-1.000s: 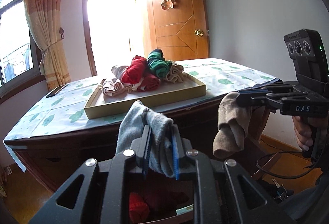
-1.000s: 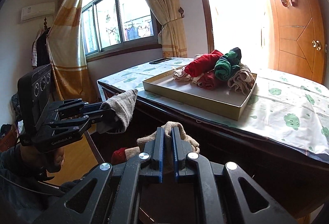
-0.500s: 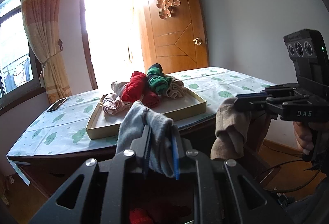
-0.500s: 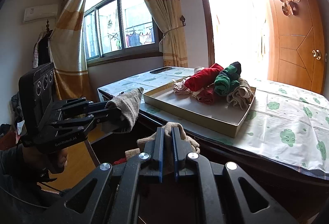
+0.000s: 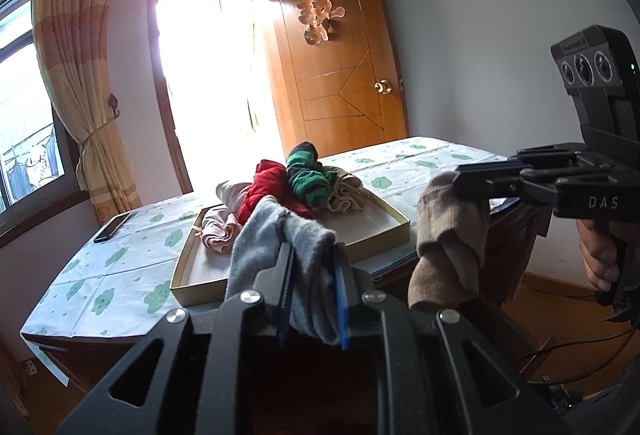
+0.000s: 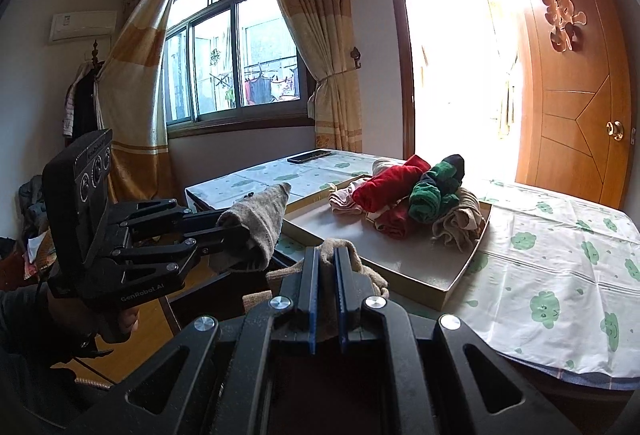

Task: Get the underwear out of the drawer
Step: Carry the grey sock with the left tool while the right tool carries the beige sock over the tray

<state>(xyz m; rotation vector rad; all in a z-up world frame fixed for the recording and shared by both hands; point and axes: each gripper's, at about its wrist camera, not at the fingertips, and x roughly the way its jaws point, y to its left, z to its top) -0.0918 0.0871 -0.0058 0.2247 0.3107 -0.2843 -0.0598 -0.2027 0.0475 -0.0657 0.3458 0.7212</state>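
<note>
left gripper [image 5: 312,267]: clamped on grey underwear [image 5: 276,235], held above tabletop [image 5: 120,267] edge
right gripper [image 6: 325,275]: clamped on beige underwear [image 6: 340,255], near tray [image 6: 460,277]
tray: holds rolled underwear pile [image 6: 416,195]

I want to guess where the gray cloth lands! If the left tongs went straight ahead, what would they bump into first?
Probably the shallow tray on the table, near its front wall, with the rolled clothes pile just beyond. The left tongs, gripping the gray cloth, point that way; depth is hard to judge.

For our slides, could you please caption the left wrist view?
Left gripper and right gripper each hold a garment before the tray.
</note>
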